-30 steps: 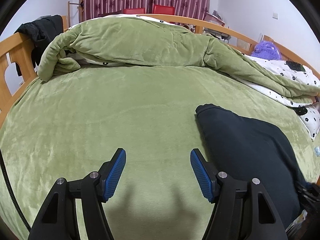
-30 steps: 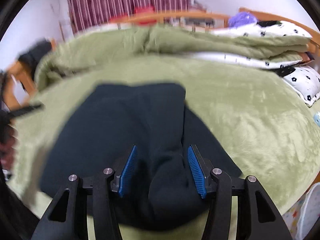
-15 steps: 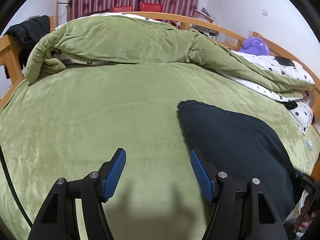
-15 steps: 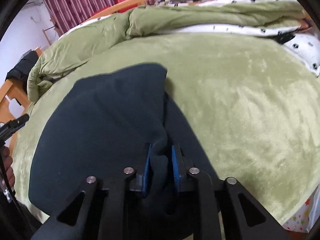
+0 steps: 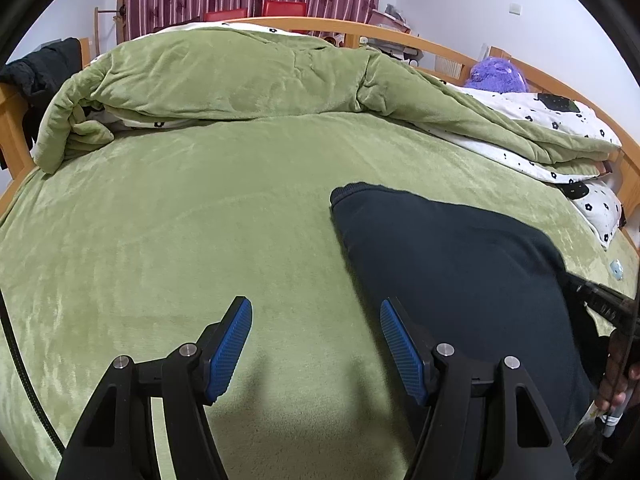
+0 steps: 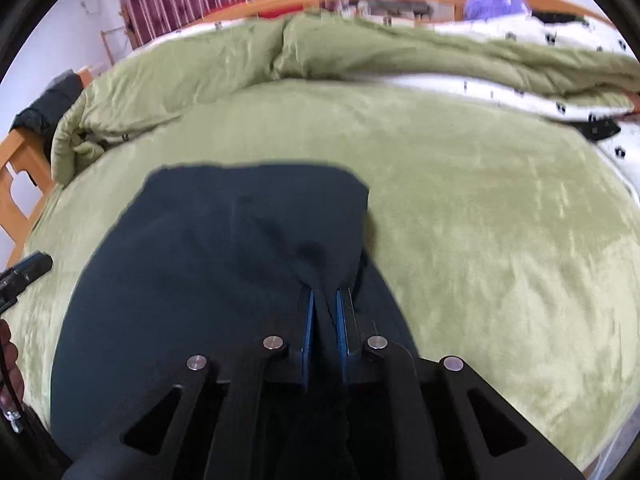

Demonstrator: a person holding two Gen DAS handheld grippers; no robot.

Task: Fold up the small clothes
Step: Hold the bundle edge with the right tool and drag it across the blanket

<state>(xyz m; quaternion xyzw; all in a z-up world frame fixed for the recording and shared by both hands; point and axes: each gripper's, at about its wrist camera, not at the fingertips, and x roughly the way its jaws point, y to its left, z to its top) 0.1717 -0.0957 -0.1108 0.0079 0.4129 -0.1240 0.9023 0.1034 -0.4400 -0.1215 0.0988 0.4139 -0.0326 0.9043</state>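
A dark navy garment [image 5: 452,264] lies on the green bed cover [image 5: 200,220], its folded edge toward the middle of the bed. In the left wrist view my left gripper [image 5: 316,312] hovers open over bare cover just left of the garment, nothing between its blue pads [image 5: 230,344]. In the right wrist view the garment [image 6: 224,248] fills the near centre. My right gripper [image 6: 323,300] is shut on a pinched ridge of its cloth near the right edge, which is lifted over a lower layer. The other gripper's tip [image 6: 28,268] shows at far left.
A rolled green duvet [image 5: 240,76] lies across the far side of the bed, with a white flowered quilt [image 5: 560,120] to the right. A wooden bed frame [image 5: 12,136] rings the mattress. A purple plush [image 5: 496,76] and a dark jacket [image 5: 44,68] sit at the back corners.
My right gripper has shut on a fold of the dark garment and carried it sideways. The left gripper stayed open and drifted slightly over the cover.
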